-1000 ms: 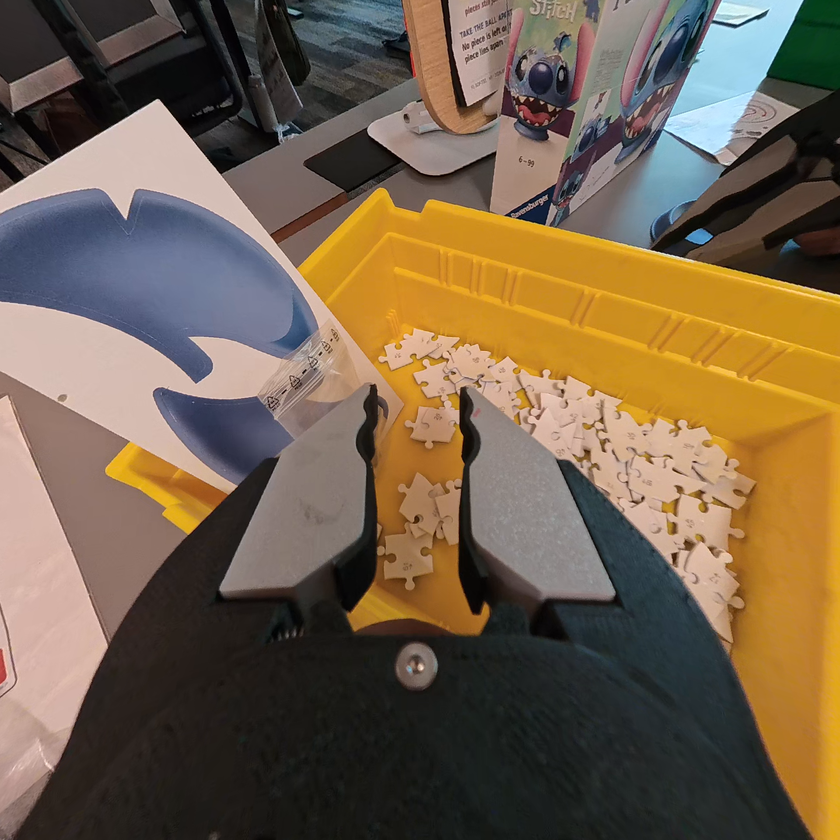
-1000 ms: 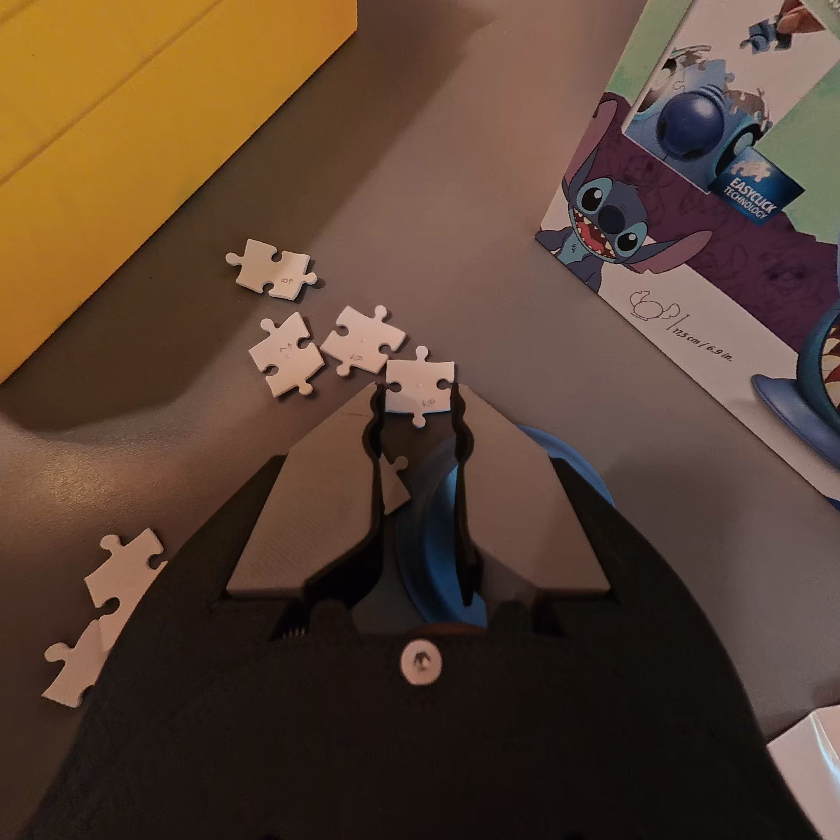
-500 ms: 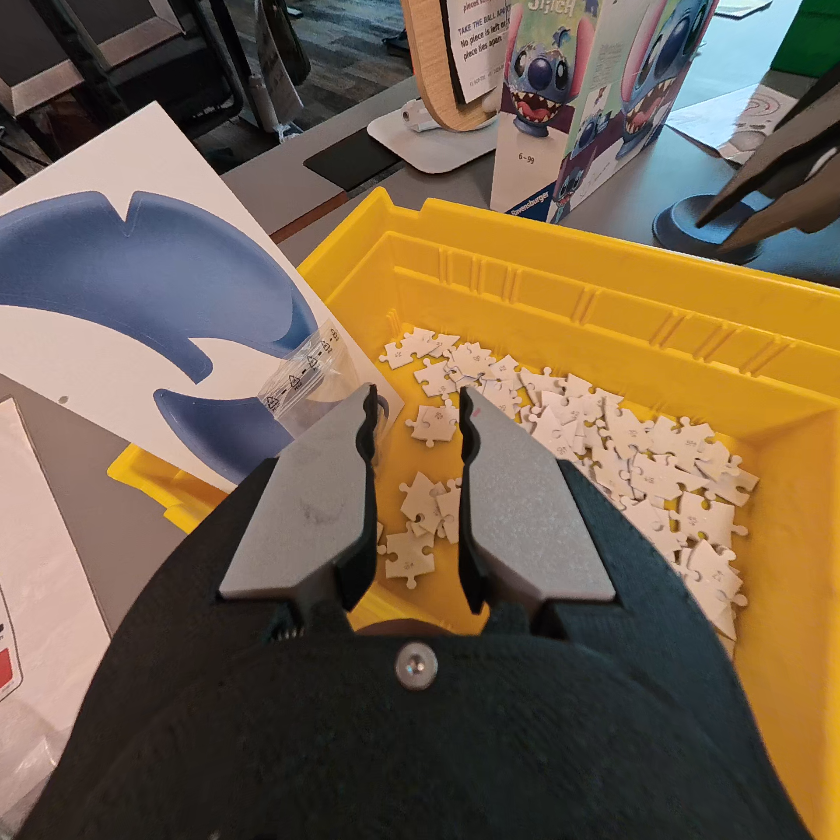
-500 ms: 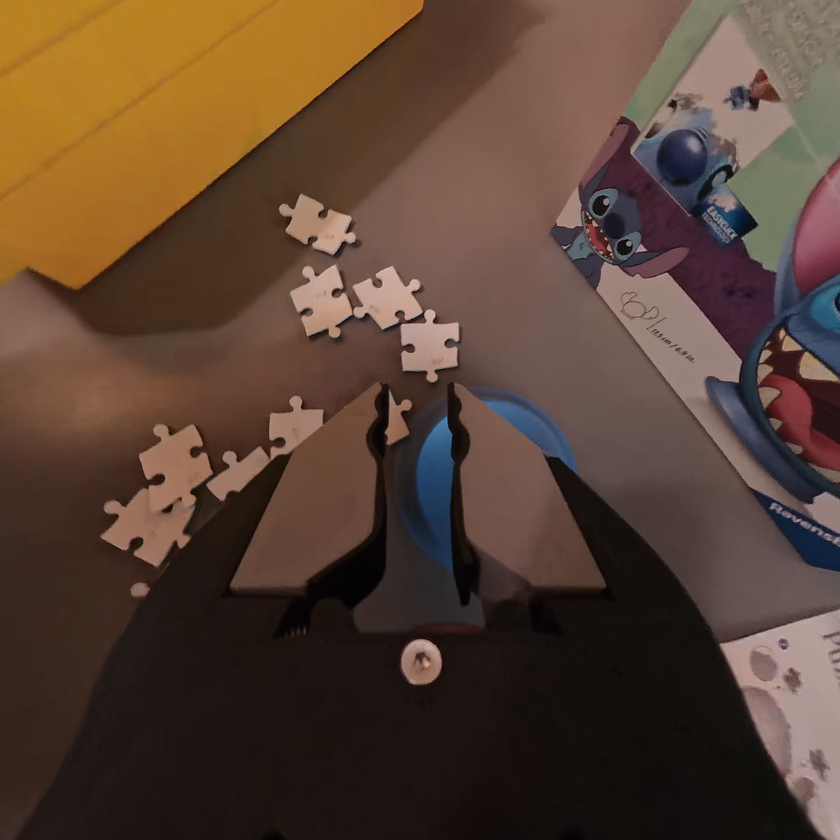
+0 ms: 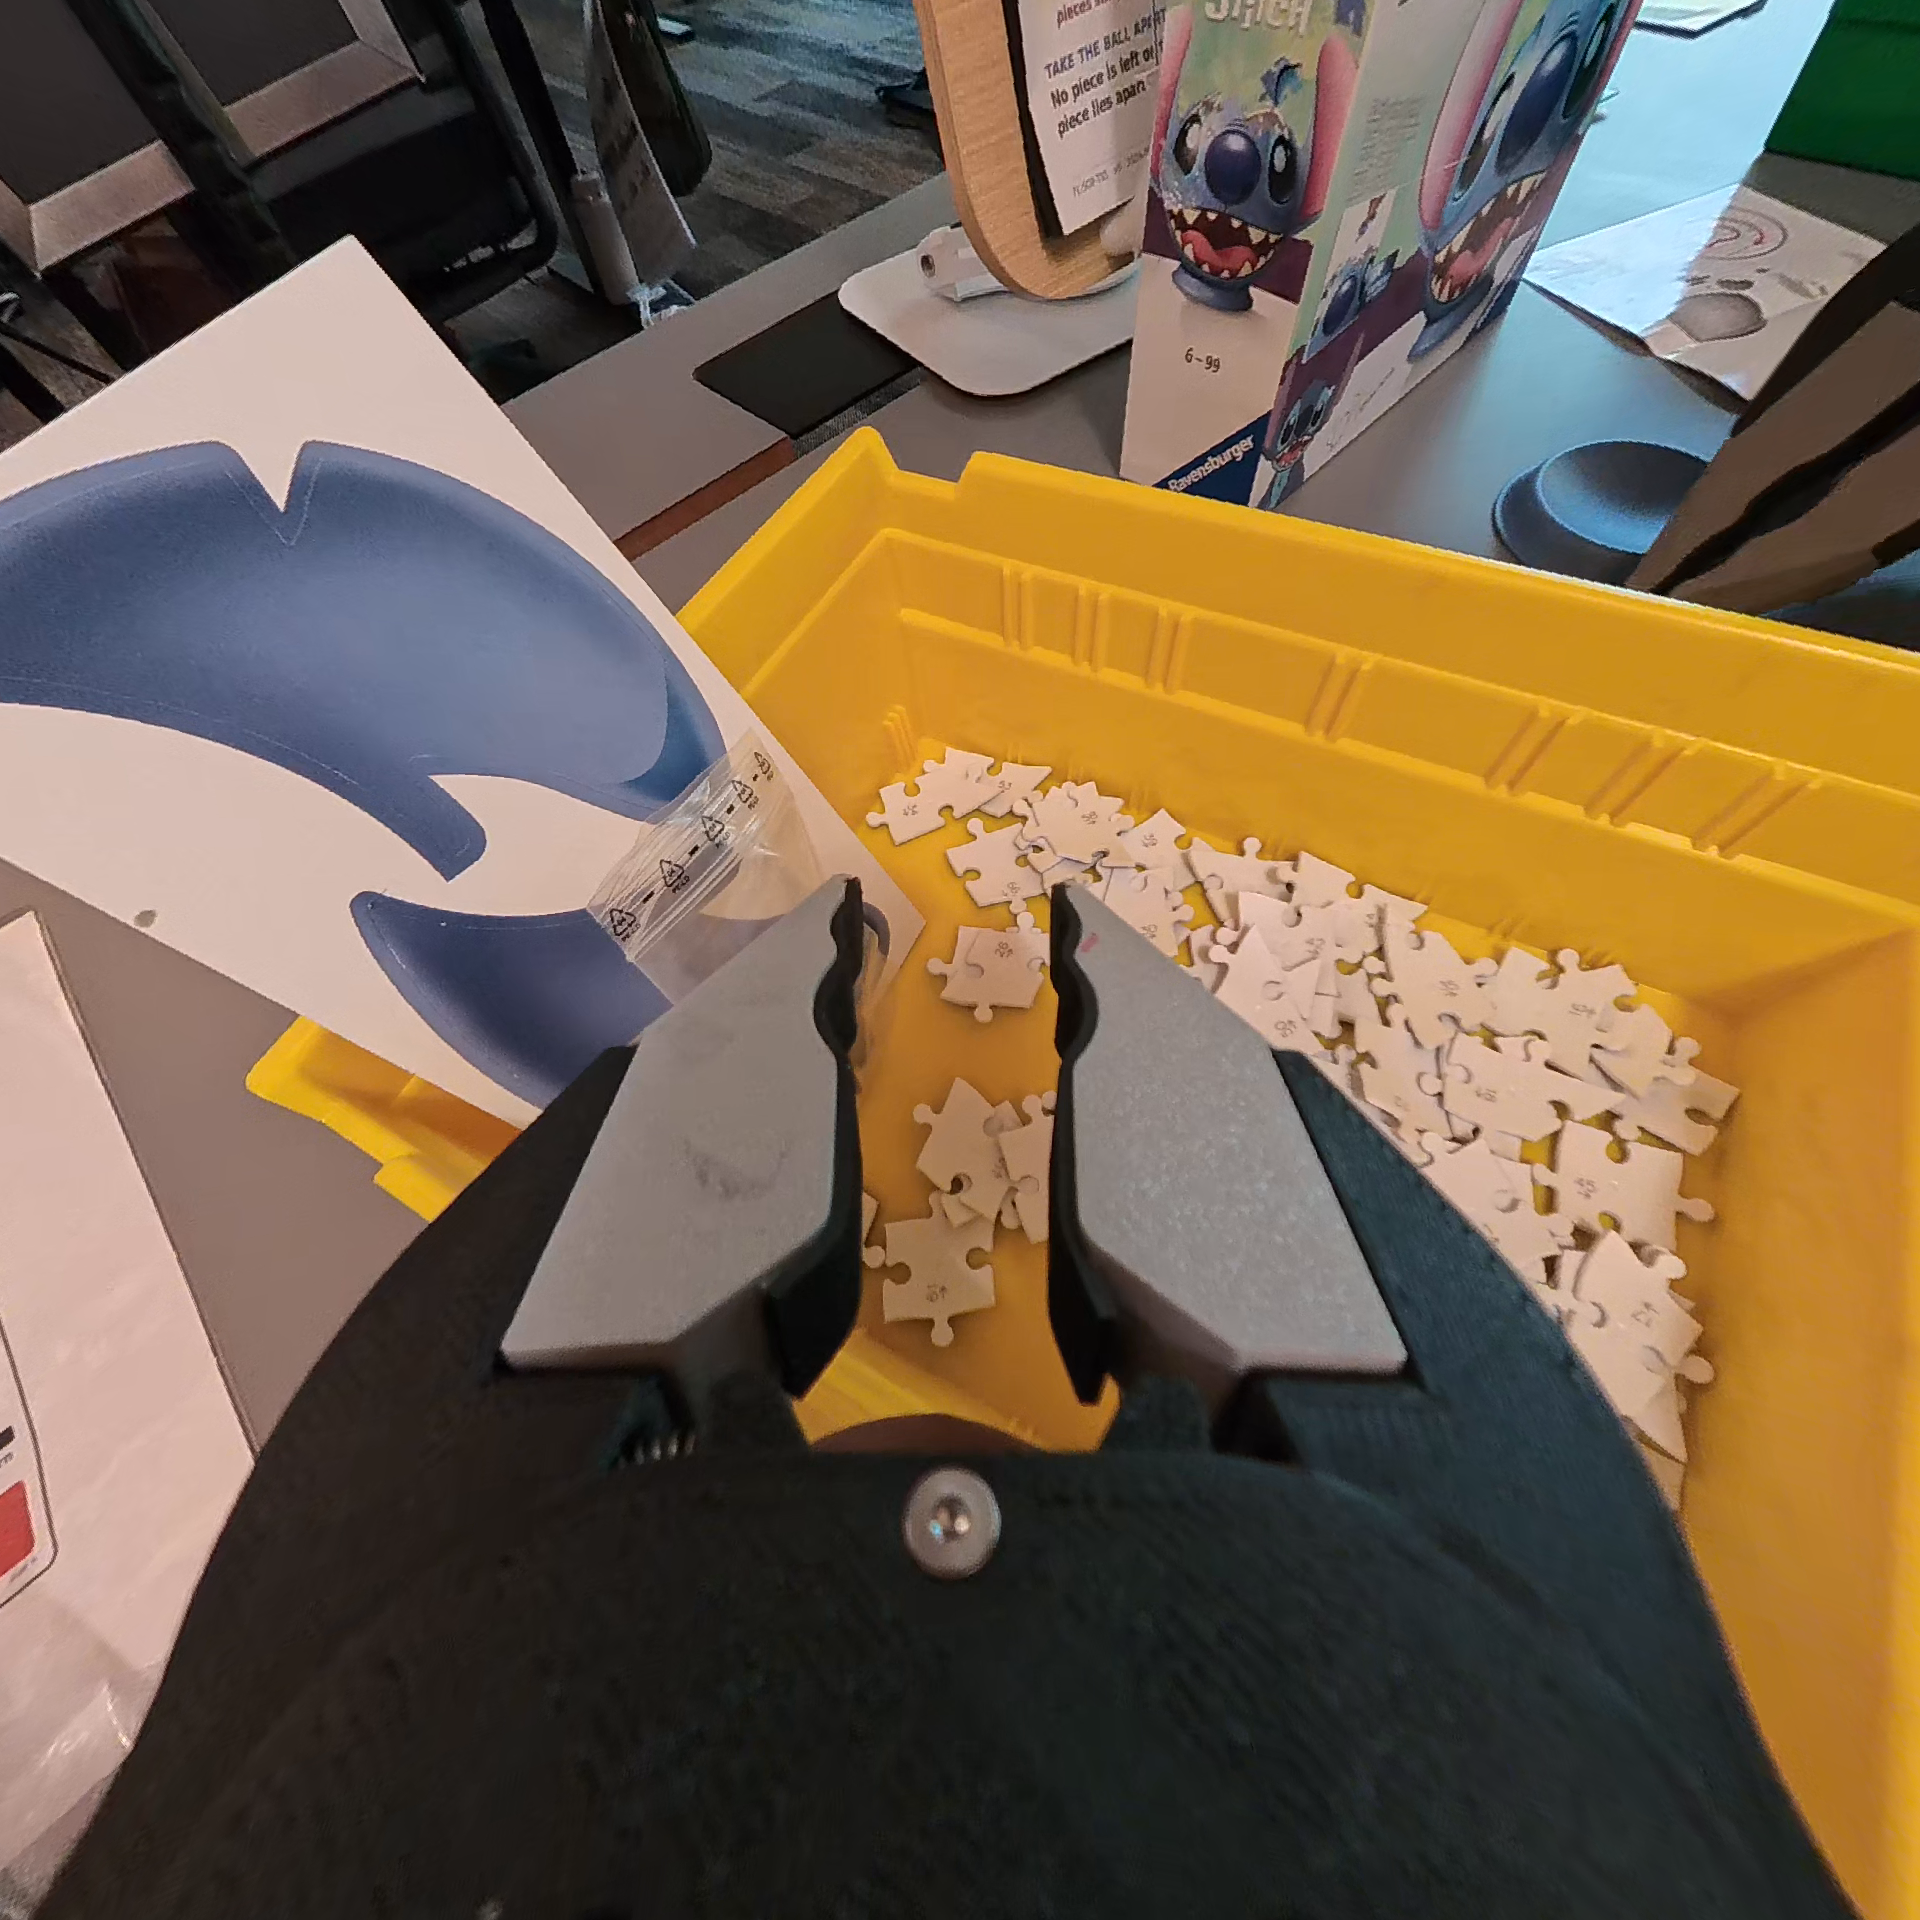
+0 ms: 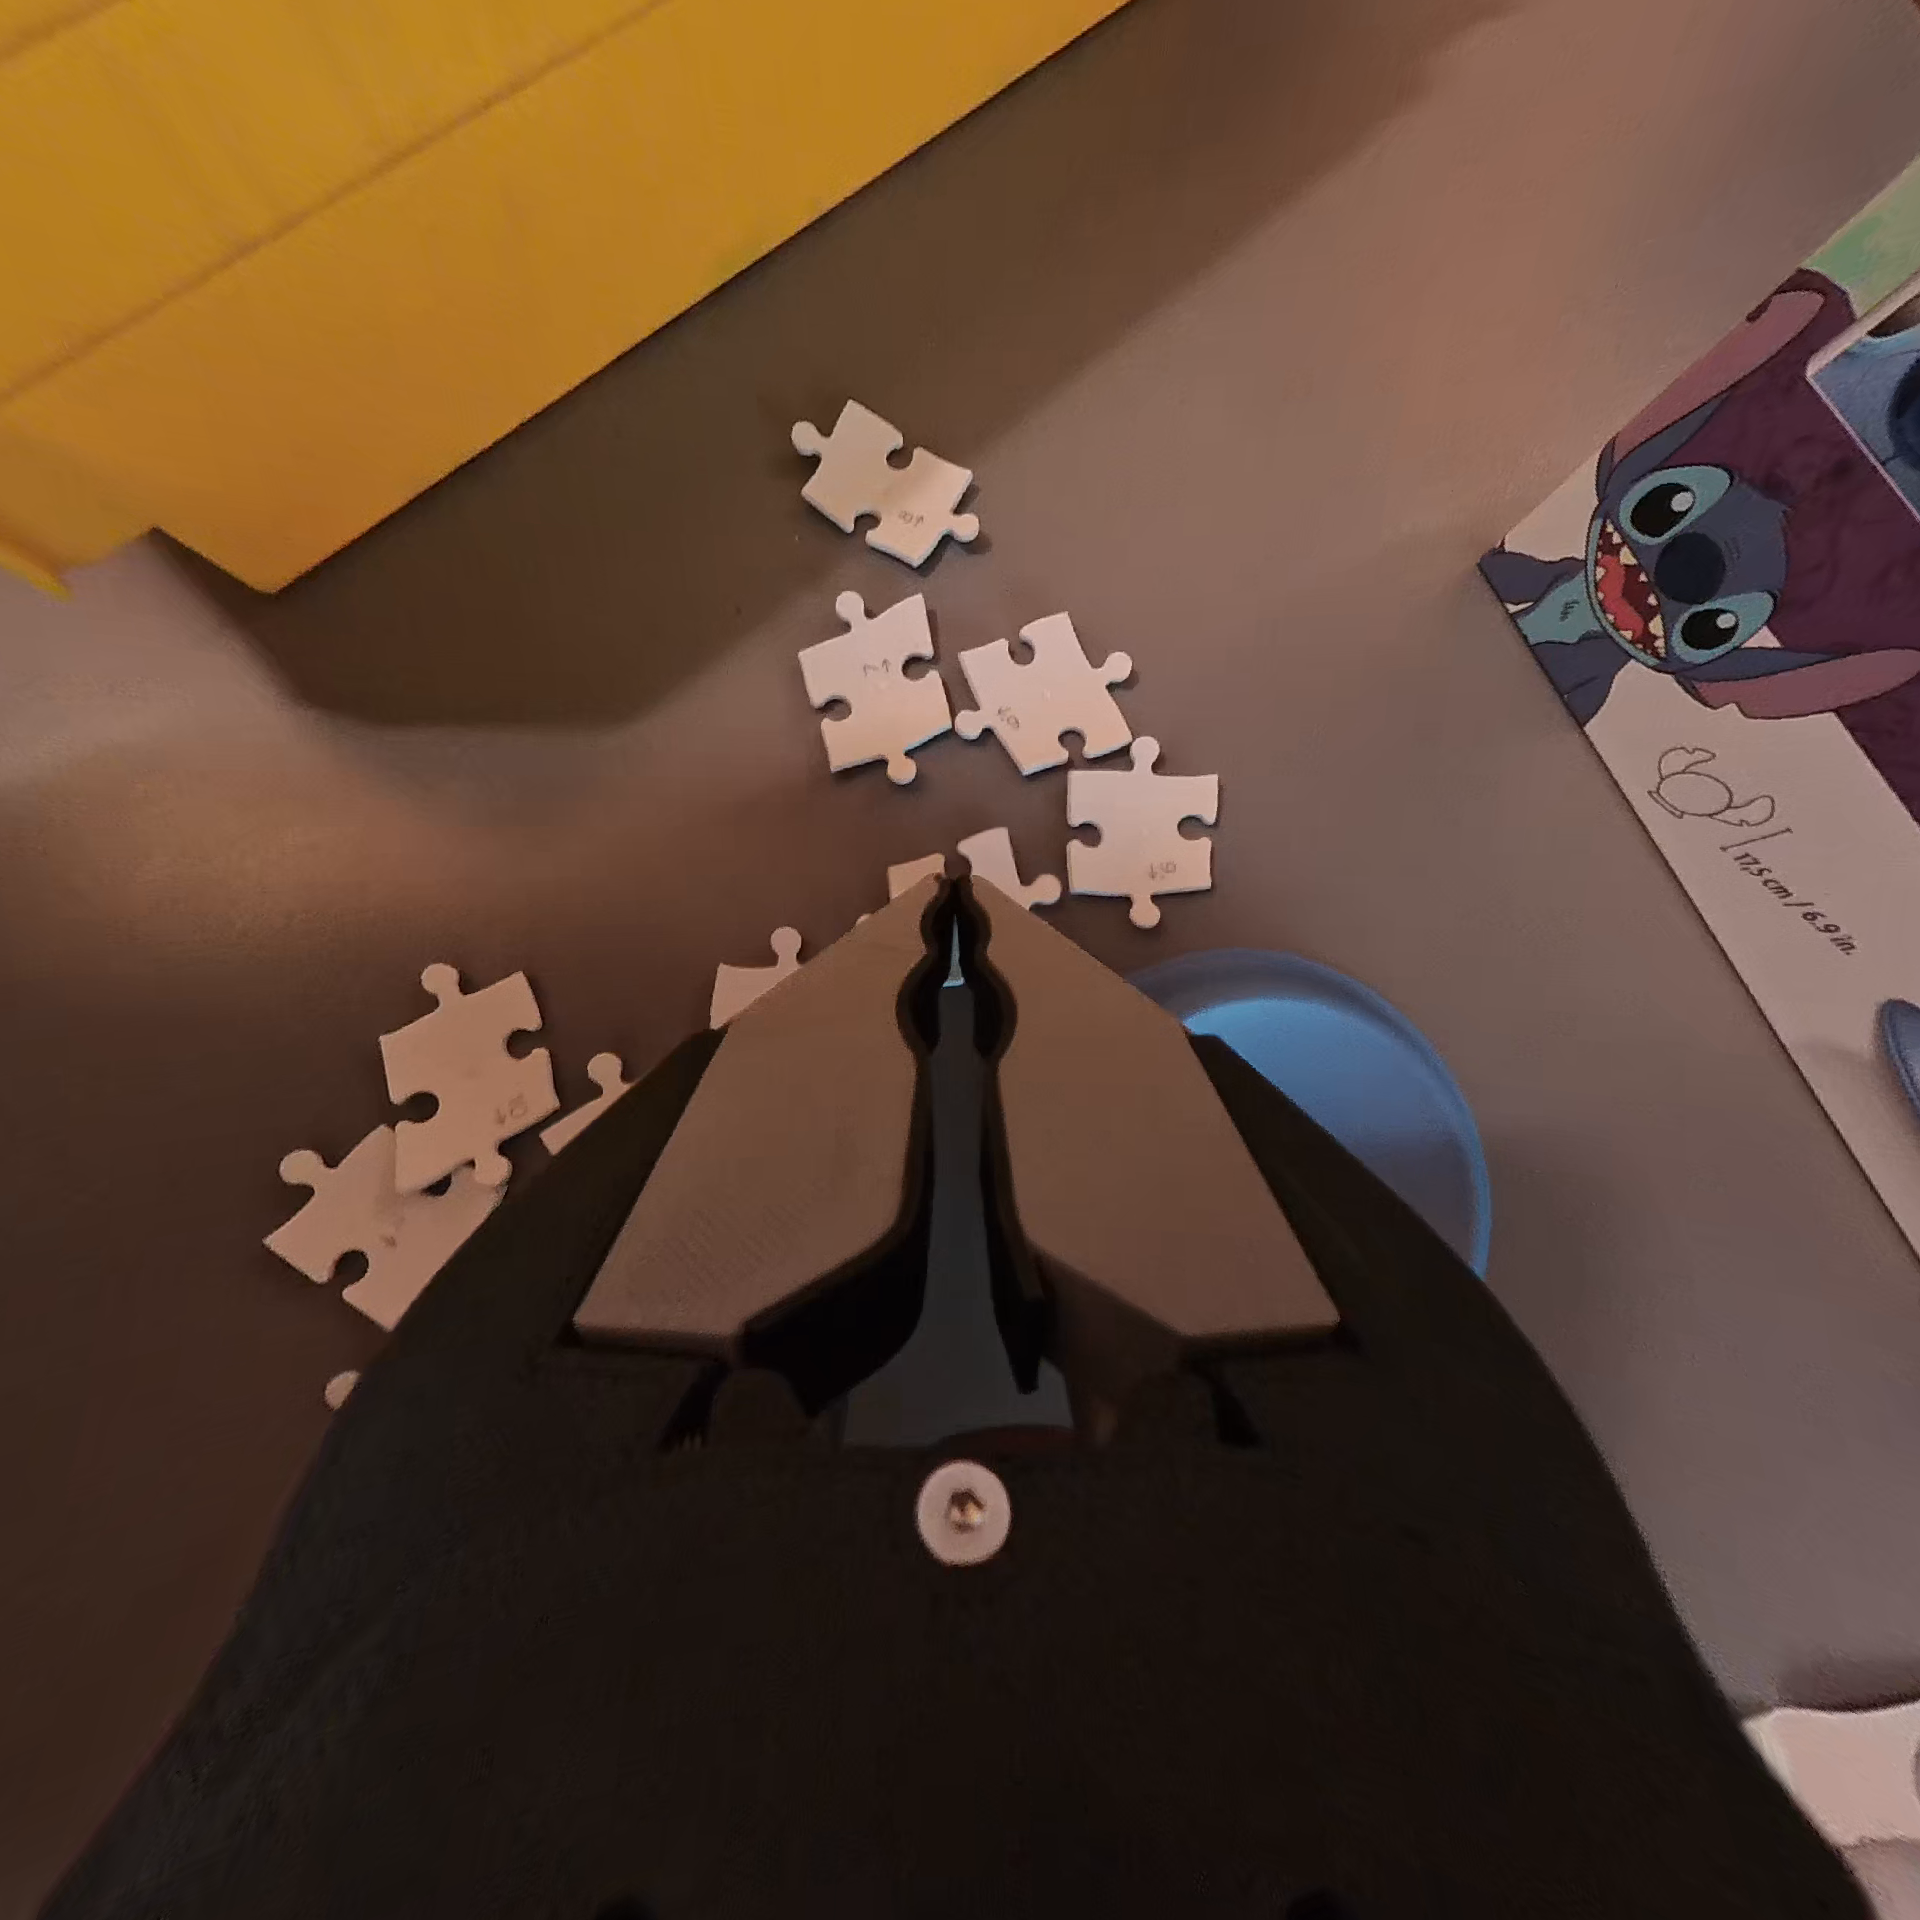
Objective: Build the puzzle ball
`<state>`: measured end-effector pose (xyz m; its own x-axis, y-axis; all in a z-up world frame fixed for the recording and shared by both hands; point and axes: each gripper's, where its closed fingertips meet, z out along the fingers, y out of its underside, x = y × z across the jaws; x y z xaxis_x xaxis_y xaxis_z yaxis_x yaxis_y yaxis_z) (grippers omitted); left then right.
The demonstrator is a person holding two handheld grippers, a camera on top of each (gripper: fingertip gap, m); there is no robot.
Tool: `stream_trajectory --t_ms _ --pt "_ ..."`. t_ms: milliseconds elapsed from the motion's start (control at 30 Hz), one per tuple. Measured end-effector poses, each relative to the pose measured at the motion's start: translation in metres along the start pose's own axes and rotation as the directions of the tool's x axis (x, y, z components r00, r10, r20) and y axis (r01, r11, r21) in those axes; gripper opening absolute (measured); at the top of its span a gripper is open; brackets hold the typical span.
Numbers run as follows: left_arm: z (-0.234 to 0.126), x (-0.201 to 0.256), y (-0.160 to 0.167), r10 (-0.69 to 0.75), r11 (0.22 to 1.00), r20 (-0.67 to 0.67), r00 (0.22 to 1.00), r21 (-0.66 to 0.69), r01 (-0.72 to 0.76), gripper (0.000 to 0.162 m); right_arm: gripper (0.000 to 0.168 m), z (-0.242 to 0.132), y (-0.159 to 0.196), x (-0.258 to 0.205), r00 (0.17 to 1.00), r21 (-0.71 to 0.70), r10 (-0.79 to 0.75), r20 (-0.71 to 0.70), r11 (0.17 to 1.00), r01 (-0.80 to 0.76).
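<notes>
The yellow bin (image 5: 1351, 665) fills the left view's centre and right, white puzzle pieces (image 5: 1455, 1070) heaped inside; the left gripper (image 5: 951, 914) still hovers there, fingers apart. The right gripper (image 6: 954, 883), parted a moment ago, has pinched together above the loose table pieces (image 6: 1039, 686) mid-frame; whether it holds one, I cannot tell.

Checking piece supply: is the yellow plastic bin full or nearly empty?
Far from full: the yellow plastic bin holds one shallow scatter of white jigsaw pieces, bare yellow floor showing between them.
</notes>
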<state>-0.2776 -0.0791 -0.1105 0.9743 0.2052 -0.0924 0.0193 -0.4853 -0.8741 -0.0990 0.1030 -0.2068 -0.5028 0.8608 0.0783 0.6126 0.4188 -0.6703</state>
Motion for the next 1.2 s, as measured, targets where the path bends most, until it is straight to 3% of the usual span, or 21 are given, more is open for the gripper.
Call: stream_trajectory --t_ms 33,367,467,967,1200 --pt "0.0 0.0 0.0 0.001 1.0 0.001 1.0 0.0 -0.001 0.033 0.0 0.001 -0.001 0.001 1.0 0.008 0.007 -0.001 1.0 -0.007" --pt "0.0 0.002 0.0 0.004 1.0 0.001 1.0 0.0 -0.004 0.033 0.0 0.012 -0.014 0.007 0.997 0.09 0.079 -0.026 0.993 -0.076" --pt "0.0 0.002 0.0 0.006 1.0 0.001 1.0 -0.001 -0.006 0.033 0.008 0.01 -0.013 0.01 0.995 0.09 0.093 -0.032 0.992 -0.09" --pt "0.0 0.002 0.0 0.008 1.0 -0.002 1.0 0.0 -0.008 0.033 0.01 -0.037 -0.044 0.044 0.957 0.371 0.289 -0.034 0.893 -0.256" --pt "0.0 0.002 0.0 0.008 1.0 -0.002 1.0 0.0 -0.008 0.033 0.018 -0.05 -0.051 0.054 0.943 0.444 0.327 -0.057 0.854 -0.27"
